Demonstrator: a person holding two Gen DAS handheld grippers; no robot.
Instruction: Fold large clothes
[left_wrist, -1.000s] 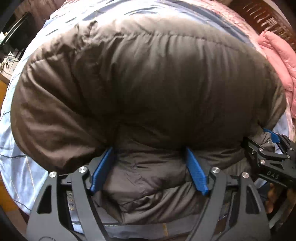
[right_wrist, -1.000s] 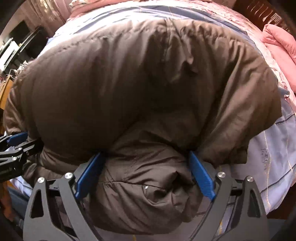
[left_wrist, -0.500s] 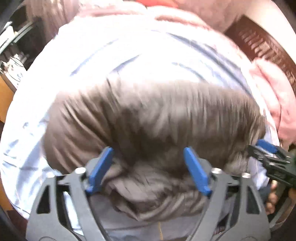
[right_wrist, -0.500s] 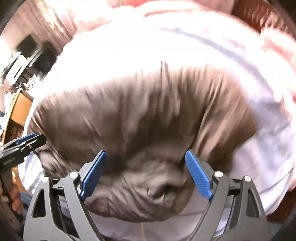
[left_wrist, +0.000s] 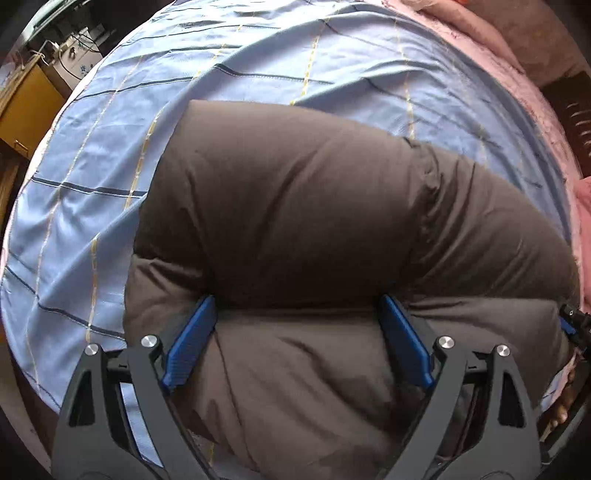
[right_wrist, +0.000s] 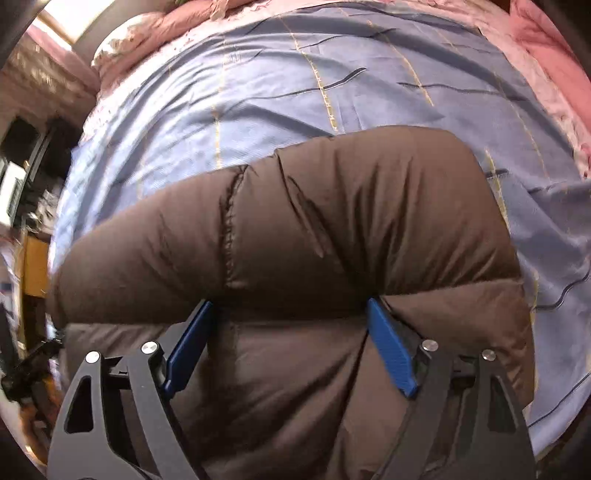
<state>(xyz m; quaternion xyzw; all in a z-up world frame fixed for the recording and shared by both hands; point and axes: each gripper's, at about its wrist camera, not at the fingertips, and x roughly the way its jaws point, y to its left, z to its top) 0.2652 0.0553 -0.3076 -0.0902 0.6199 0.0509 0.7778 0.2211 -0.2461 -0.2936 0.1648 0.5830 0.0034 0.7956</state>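
A puffy brown jacket (left_wrist: 295, 203) lies folded in thick layers on a blue striped bed sheet (left_wrist: 258, 55). My left gripper (left_wrist: 297, 301) points down at it, jaws wide, its blue pads pressed into the sides of the near fold. Seen from the right wrist, the same jacket (right_wrist: 314, 221) bulges over my right gripper (right_wrist: 289, 303), whose jaws are closing on the padded edge held between them. The right gripper (left_wrist: 572, 325) shows at the left view's right edge. The left gripper (right_wrist: 26, 373) is a blurred shape at the right view's left edge.
Blue sheet (right_wrist: 295, 74) stretches beyond the jacket. Pink bedding (left_wrist: 480, 29) (right_wrist: 535, 44) rims the far side of the bed. A yellow cabinet (left_wrist: 26, 103) and cluttered furniture stand off the bed's left. A person's fingers (left_wrist: 557, 413) show at the lower right.
Both grippers have swept across the bed with the jacket's edge still between their fingers. The jacket fills less of each view, and much more blue sheet shows beyond it.
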